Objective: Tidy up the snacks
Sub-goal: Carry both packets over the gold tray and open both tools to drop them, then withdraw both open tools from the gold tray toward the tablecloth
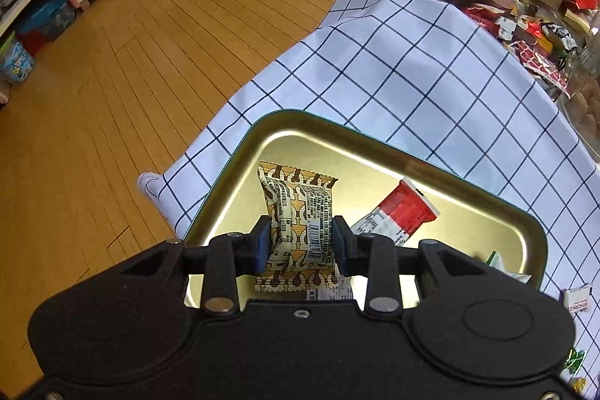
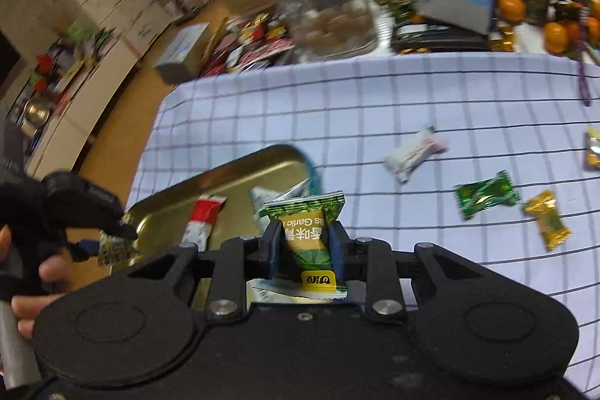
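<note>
The left tongs (image 1: 301, 238) were closed on a brown-and-cream patterned foil snack packet (image 1: 298, 212), pinched across its middle above the shallow gold metal tray (image 1: 468, 208), which already held a red-and-white wrapper (image 1: 403, 210) at 2 o'clock of the packet. The right tongs (image 2: 305, 246) were clamped on a green-and-yellow crinkled foil packet (image 2: 307, 235) at the tray's 3 o'clock rim. Both packets appeared light, soft and slippery; a mid-body grip across the padded section looked most secure, as sealed edges would likely fold. Loose wrapped candies, including a green one (image 2: 485, 194), lay on the checked cloth-covered bench (image 2: 375, 107).
</note>
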